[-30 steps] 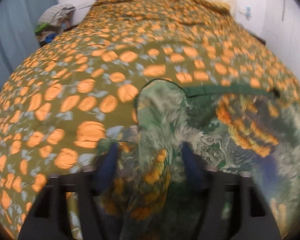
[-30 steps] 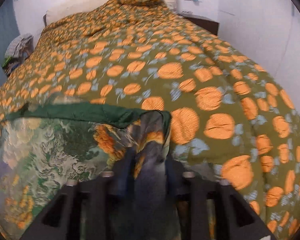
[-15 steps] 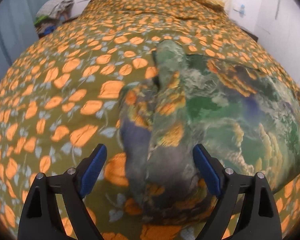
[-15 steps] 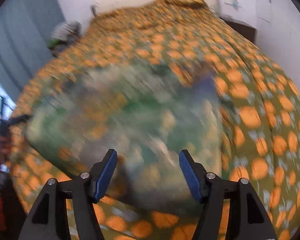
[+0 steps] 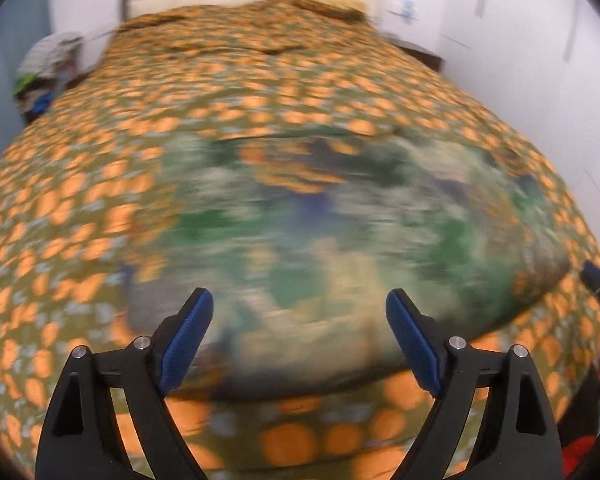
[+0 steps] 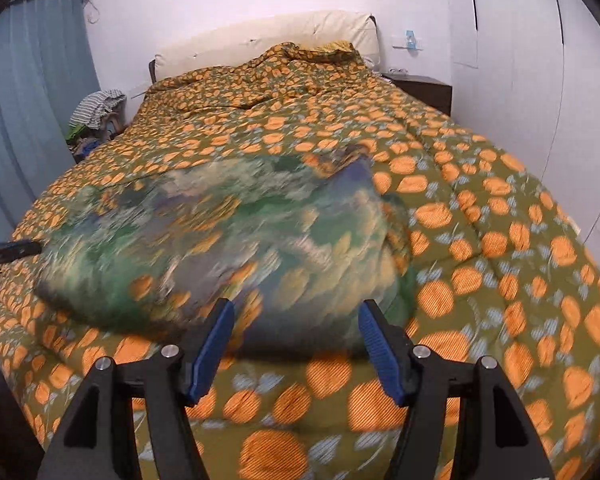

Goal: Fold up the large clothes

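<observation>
The garment (image 6: 228, 240) lies on the bed's quilt (image 6: 500, 240), near the foot end, where the broad flat surface can carry the full width of a large piece. The left tongs (image 5: 300, 336) and right tongs (image 6: 296, 344) each stand with fingers wide apart and nothing between them, hovering just short of the near edge, one toward each end, which suits a two-point lift. The cloth is green with cream, blue and orange print, a dark green hem along its far edge; both views blur it.
</observation>
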Motion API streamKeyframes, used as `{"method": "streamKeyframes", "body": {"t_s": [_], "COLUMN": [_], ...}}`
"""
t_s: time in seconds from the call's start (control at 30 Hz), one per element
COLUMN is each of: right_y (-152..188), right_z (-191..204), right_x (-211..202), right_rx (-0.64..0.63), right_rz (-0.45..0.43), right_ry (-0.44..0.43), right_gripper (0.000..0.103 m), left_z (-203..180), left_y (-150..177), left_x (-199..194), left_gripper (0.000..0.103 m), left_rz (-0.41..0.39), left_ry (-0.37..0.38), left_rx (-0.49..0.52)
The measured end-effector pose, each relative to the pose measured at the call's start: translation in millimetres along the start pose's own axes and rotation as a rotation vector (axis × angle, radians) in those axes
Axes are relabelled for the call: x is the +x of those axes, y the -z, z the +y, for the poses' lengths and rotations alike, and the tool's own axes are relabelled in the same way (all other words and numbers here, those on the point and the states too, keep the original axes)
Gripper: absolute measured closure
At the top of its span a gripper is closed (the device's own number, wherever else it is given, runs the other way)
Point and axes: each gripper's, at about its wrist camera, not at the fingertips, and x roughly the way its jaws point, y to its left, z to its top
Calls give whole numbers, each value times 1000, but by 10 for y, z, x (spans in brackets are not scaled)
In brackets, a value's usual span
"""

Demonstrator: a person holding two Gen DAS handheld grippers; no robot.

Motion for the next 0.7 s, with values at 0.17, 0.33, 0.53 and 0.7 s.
{"method": "streamKeyframes", "body": {"t_s": [0.17,0.33,0.53,0.7], "right_y": [214,259,273,258], "right_z": [82,28,-39,-9], "right_x": [-36,-104,-55,31], "right_rx": [-6,-11,22,5], "right_rz": [39,39,77,115], "right_ry": [-41,-59,-100,-115], "right_gripper": [37,37,37,37], "left_z": [-506,-552,-664,-777], "left_y": [-365,-884,-1200,-959], "left_x": [343,789,1217,1385], "left_gripper": [14,14,14,15], "left_rz": [27,51,72,119], "left_ry": [38,50,41,21], "left_rx": [78,0,9,129]}}
